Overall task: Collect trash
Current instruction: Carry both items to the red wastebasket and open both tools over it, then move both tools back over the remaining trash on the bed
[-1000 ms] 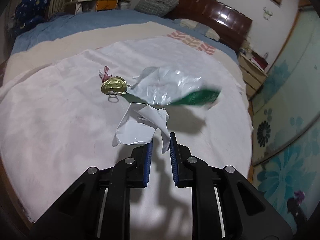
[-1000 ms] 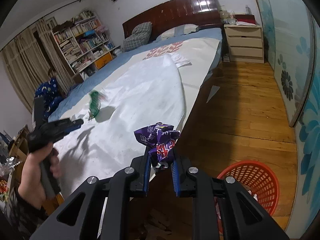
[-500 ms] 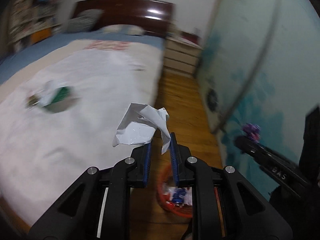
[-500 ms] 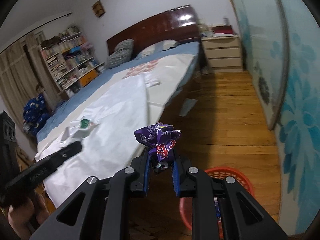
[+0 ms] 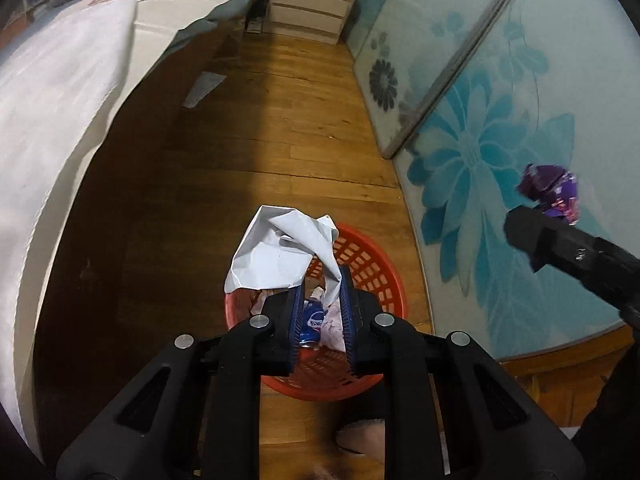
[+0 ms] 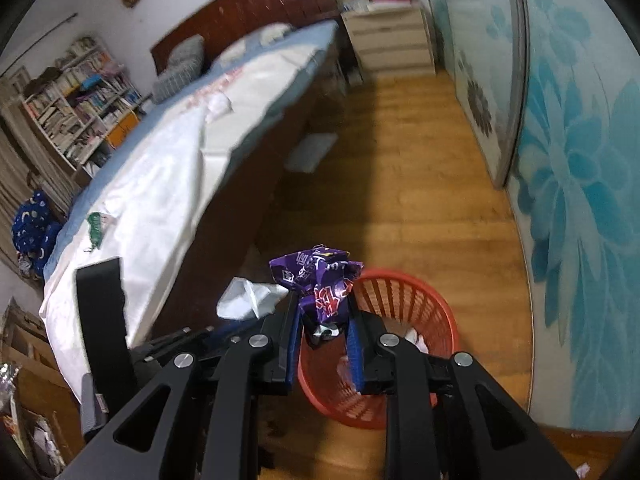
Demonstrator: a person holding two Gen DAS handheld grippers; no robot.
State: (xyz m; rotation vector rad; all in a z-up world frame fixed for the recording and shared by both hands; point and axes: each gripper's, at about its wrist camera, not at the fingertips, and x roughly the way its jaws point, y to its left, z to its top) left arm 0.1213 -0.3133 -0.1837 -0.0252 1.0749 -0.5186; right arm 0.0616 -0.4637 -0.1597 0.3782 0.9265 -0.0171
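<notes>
My left gripper (image 5: 320, 280) is shut on a crumpled white paper (image 5: 280, 252) and holds it right above the red mesh basket (image 5: 372, 264), which holds a blue can and other scraps. My right gripper (image 6: 322, 312) is shut on a crumpled purple wrapper (image 6: 316, 280), above the basket's near left rim (image 6: 404, 280). The purple wrapper also shows in the left wrist view (image 5: 550, 194), to the right of the basket. The white paper shows in the right wrist view (image 6: 248, 298). More trash, green and white (image 6: 96, 226), lies on the bed.
The bed (image 5: 60, 92) with a white sheet runs along the left, its dark frame near the basket. A patterned glass sliding door (image 5: 480, 92) is on the right. A nightstand (image 5: 312, 4) stands at the far end. A flat paper (image 5: 204, 88) lies on the wooden floor.
Both grippers have swung from the bed toward the floor and moved down over the red basket, each still holding its trash.
</notes>
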